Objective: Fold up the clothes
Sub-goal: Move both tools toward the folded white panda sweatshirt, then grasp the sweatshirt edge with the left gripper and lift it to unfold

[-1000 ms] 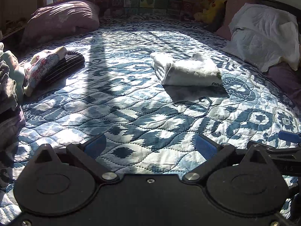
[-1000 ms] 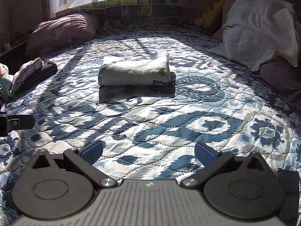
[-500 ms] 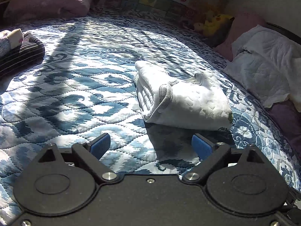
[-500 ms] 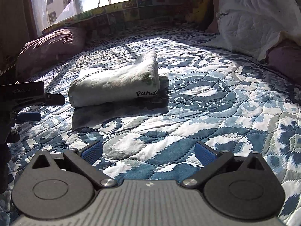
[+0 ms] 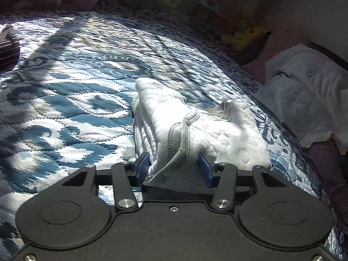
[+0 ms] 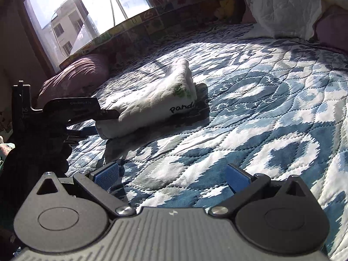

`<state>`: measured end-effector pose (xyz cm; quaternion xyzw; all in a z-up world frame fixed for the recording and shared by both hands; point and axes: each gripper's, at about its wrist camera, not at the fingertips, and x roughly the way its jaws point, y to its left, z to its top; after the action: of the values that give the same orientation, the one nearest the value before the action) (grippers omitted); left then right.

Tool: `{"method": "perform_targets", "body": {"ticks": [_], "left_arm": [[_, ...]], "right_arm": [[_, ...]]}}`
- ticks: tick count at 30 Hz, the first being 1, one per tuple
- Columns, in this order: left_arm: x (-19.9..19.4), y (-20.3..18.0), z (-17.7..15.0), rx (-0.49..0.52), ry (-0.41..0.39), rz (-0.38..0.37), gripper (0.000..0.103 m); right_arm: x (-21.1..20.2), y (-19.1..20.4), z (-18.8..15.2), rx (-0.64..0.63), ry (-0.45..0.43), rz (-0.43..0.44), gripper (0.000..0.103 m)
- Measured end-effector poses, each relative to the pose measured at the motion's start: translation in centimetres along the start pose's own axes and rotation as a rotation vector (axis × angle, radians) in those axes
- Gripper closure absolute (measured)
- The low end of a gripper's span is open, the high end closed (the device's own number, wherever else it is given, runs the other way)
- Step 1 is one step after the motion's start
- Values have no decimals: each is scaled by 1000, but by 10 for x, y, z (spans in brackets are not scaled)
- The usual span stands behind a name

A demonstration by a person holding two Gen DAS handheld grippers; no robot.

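Sunlight falls across a bed covered by a blue-and-white quilt point(image 5: 82, 100), and in the middle of it lies a folded white garment point(image 5: 195, 130), a thick bundle with grey-trimmed edges. From the right wrist view the same folded white garment point(image 6: 156, 104) shows the handwritten word "panda" and a small green print on its right end, and it casts a dark shadow on the quilt point(image 6: 271, 113) toward the near side.

The left tool point(image 5: 175, 167) has its two blue pads pressed against the near end of the bundle, one on each side, so the cloth is gripped between them with the fingers only part-way closed around its thickness. In the right wrist view that left tool point(image 6: 93, 117) reaches in from the left, its black plate over the bundle's left end and a blue finger below it.

The right tool point(image 6: 171, 177) hangs low over the quilt on the near side of the garment, well apart from it, fingers spread wide with nothing between them.

Further back, a mauve pillow point(image 6: 76, 76) rests at the far left under a window point(image 6: 87, 6). A white padded blanket point(image 5: 308, 100) is heaped at the right edge of the bed, a yellow plush toy point(image 5: 248, 34) sits in the far corner, and a dark striped garment point(image 5: 8, 45) lies at the far left
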<state>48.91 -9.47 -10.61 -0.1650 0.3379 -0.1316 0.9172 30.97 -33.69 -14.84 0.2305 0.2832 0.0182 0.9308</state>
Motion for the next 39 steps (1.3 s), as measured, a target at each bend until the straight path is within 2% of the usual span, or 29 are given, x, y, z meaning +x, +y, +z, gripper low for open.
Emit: {"method": "perform_targets", "body": {"ticks": [2, 5, 12, 16, 18, 19, 20, 22, 26, 30, 34, 37, 39], "left_arm": [[-10, 3, -1, 10, -2, -12, 76], [-29, 5, -3, 50, -10, -19, 79], [-118, 44, -21, 93, -45, 2, 81], [-179, 79, -47, 104, -40, 45, 81], [-197, 94, -60, 103, -16, 82, 77], [-203, 99, -65, 102, -8, 108, 71], [-208, 104, -69, 100, -2, 134, 57], [-218, 112, -70, 70, -25, 165, 38], [-216, 118, -56, -10, -37, 136, 38], [-179, 110, -34, -21, -11, 131, 37], [-144, 110, -19, -39, 32, 168, 37], [-129, 105, -9, -1, 40, 188, 39], [-125, 99, -6, 58, 43, 188, 61]], "right_arm": [[-3, 2, 3, -10, 23, 8, 0], [-8, 5, 6, -27, 56, 20, 0], [-17, 22, -3, -33, 144, 120, 0], [-14, 54, -15, -135, 199, 94, 0], [-13, 69, -21, -186, 226, 81, 0], [-12, 77, -24, -212, 240, 75, 0], [-11, 83, -26, -226, 252, 73, 0], [-9, 91, -29, -232, 262, 73, 0], [-6, 100, -34, -287, 267, 40, 0], [3, 95, -33, -294, 277, 10, 0], [9, 92, -34, -317, 274, -18, 0], [10, 92, -35, -328, 275, -23, 0], [11, 92, -35, -335, 274, -27, 0]]}}
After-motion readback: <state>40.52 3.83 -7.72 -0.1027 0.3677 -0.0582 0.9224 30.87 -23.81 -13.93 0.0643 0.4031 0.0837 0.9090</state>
